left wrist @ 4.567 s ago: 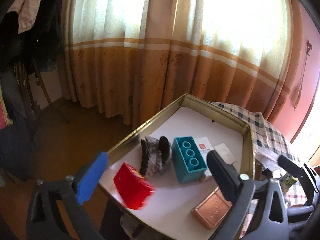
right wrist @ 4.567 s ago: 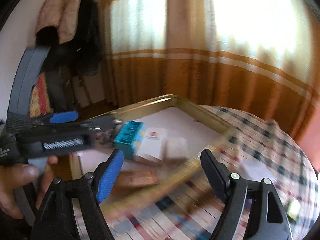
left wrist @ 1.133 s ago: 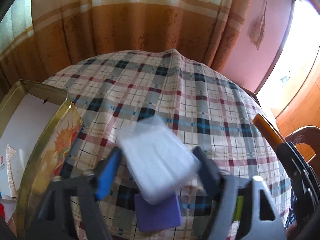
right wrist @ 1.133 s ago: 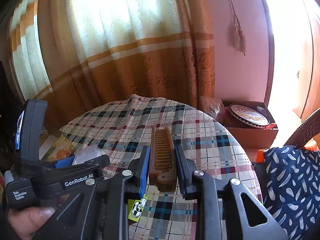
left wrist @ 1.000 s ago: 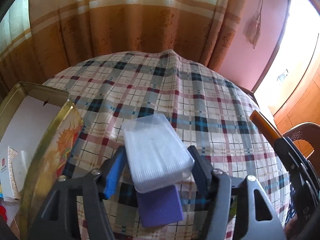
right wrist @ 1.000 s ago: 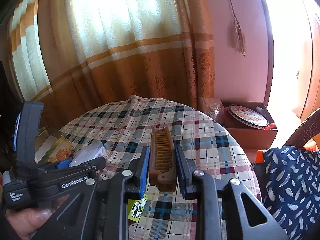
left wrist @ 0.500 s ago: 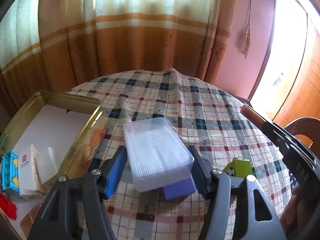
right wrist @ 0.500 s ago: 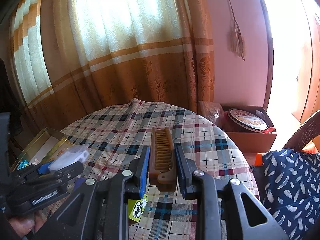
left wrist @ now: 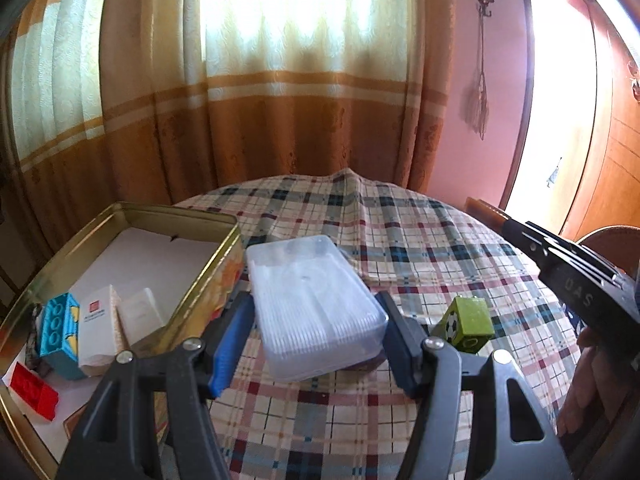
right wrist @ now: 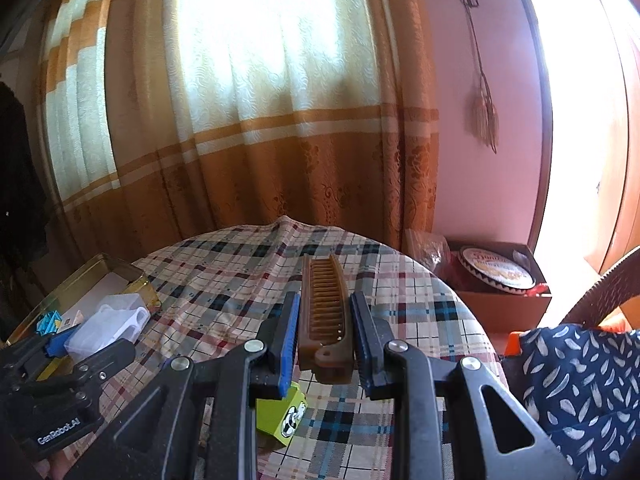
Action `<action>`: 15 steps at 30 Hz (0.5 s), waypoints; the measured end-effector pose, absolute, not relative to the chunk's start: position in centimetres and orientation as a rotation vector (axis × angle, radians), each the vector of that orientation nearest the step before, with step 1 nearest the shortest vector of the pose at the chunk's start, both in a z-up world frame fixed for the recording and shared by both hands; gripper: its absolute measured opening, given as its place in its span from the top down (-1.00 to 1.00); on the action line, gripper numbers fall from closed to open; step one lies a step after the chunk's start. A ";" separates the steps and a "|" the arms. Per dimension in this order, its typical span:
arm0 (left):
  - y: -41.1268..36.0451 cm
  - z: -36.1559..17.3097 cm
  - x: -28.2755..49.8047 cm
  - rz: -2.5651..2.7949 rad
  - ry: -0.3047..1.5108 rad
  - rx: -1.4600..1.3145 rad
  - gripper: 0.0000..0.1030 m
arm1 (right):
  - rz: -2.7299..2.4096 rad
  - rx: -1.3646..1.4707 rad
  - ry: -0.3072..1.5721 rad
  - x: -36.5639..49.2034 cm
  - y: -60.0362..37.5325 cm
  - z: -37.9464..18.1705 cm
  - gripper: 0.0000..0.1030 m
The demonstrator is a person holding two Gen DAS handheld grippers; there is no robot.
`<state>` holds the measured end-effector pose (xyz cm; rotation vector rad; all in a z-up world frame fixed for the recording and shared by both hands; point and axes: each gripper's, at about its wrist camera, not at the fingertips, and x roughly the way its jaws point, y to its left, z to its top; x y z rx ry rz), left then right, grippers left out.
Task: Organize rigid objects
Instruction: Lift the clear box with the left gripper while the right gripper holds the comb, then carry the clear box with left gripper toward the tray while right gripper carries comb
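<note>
Left wrist view: my left tool (left wrist: 316, 334) is clamped across the width of a clear, ribbed plastic rectangular box (left wrist: 314, 306), pads on its long sides so it rides level and cannot swing, held above the checked cloth of the round tabletop (left wrist: 420, 240) just beside the near wall of the gold rectangular tin (left wrist: 208, 268) at the tabletop's left edge. I judge the tin, already holding a teal block (left wrist: 56, 328), a red brick (left wrist: 34, 390) and a white carton (left wrist: 98, 326), is where it belongs. My right tool (right wrist: 324, 336) is closed narrow on a brown plastic folding comb (right wrist: 324, 312), gripped at its hinge end, teeth up. A green cube with a football print (left wrist: 466, 324) waits on the cloth near the front edge.
</note>
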<state>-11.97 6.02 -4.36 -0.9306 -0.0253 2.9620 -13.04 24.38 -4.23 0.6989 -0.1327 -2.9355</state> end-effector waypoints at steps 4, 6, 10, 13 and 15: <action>5.8 -4.5 -11.0 2.986 0.000 -0.902 -0.20 | -2.933 0.680 -0.127 -12.8 24.0 -4.1 0.47; 5.6 -4.6 -10.8 2.988 -0.004 -0.907 -0.20 | -2.928 0.672 -0.120 -12.6 23.7 -4.0 0.47; 5.0 -4.3 -10.3 3.011 -0.007 -0.887 -0.20 | -2.906 0.651 -0.087 -12.0 22.4 -3.9 0.47; 4.5 -4.2 -10.0 3.025 -0.027 -0.877 -0.20 | -2.906 0.616 -0.043 -11.3 21.4 -3.7 0.47; 4.3 -4.2 -9.7 3.030 -0.033 -0.871 -0.20 | -2.899 0.611 -0.038 -11.1 21.2 -3.6 0.47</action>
